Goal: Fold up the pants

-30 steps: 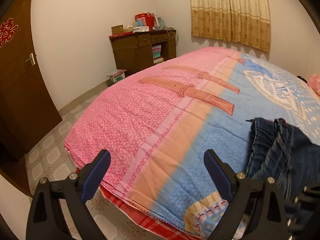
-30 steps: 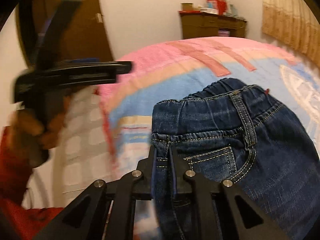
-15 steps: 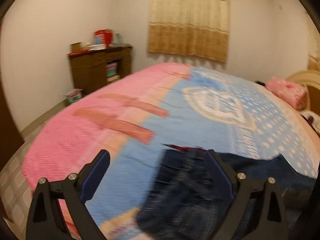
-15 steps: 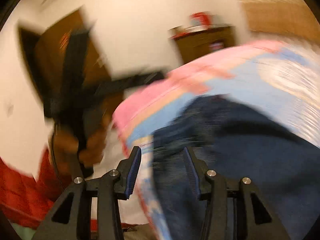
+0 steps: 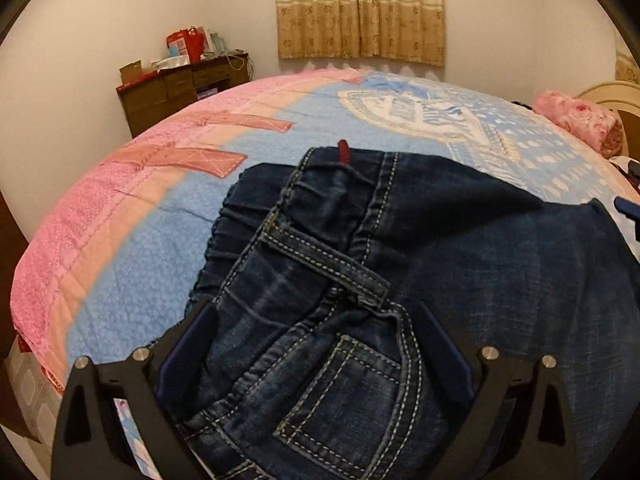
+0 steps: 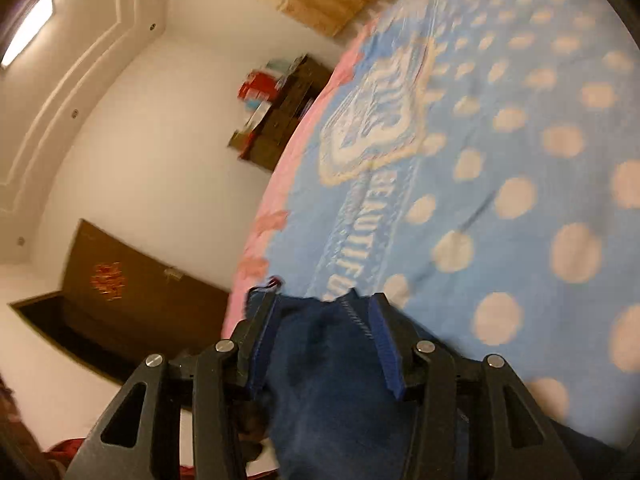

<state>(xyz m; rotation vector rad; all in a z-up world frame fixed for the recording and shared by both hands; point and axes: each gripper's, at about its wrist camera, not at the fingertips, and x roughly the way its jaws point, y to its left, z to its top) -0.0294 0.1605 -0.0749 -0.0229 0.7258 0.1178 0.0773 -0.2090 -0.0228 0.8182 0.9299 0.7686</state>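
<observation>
Dark blue denim pants [image 5: 400,264] lie on the bed near its front edge, waistband with a belt loop and a back pocket towards me. My left gripper [image 5: 316,328] is open, its fingers straddling the waistband area just above the cloth. In the right wrist view the pants [image 6: 324,380] lie between the open fingers of my right gripper [image 6: 324,316], which is tilted over the blue bedspread. Neither gripper pinches the cloth.
The bed [image 5: 132,216] has a pink and blue patterned cover. A brown desk [image 5: 180,88] with red boxes stands by the far wall, curtains [image 5: 360,12] behind. A pink pillow [image 5: 580,120] lies at the right. A brown door [image 6: 132,300] shows in the right wrist view.
My right gripper let go of the waistband and opened, then swung over the bed. My left gripper moved right from the bed's edge to over the pants' waistband.
</observation>
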